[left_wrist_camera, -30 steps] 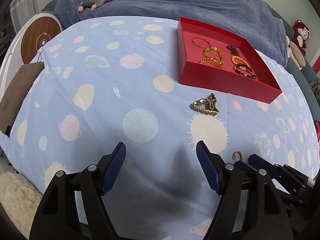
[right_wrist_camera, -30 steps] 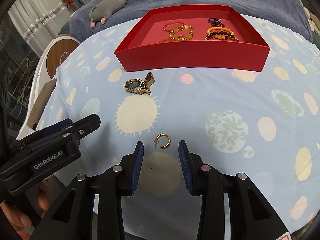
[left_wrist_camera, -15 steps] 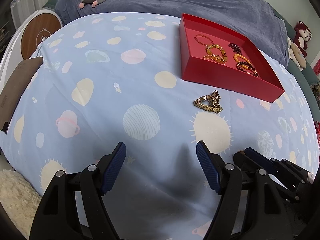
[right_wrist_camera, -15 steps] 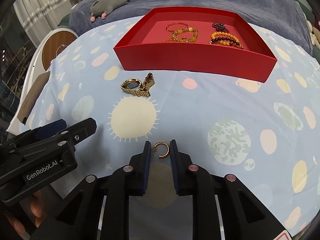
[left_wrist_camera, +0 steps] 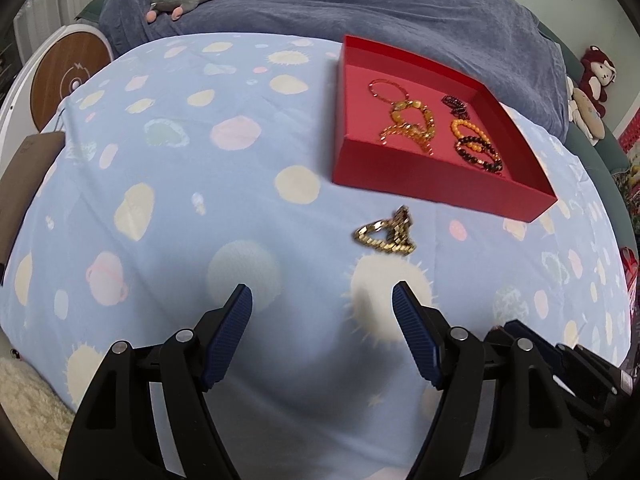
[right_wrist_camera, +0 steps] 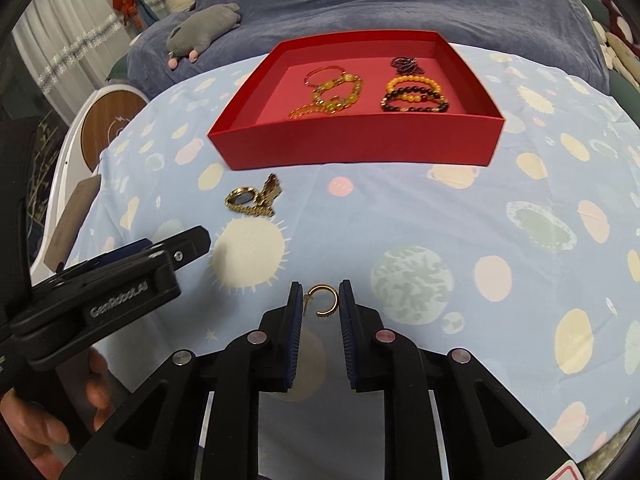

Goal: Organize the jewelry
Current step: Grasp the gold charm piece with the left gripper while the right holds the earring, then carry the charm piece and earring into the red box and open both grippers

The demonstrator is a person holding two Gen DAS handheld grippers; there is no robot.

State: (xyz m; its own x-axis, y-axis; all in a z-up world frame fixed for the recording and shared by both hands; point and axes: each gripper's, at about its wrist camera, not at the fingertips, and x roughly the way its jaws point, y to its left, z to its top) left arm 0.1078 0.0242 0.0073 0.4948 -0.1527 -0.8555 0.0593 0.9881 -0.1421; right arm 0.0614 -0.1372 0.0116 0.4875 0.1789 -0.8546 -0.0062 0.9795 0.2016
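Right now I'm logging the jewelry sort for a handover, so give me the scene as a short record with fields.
surface: bedsheet, pale blue with planet print
right gripper: shut on a small gold hoop earring
left gripper: open, nothing between its pads
box: red box, open, on the sheet
in the box: several bead bracelets
still out: gold watch on the sheet, in front of the box

You are working in soft, even light; fisheye curvature is bending the edges around the red cardboard tray, and faint blur is softening that tray's near wall.
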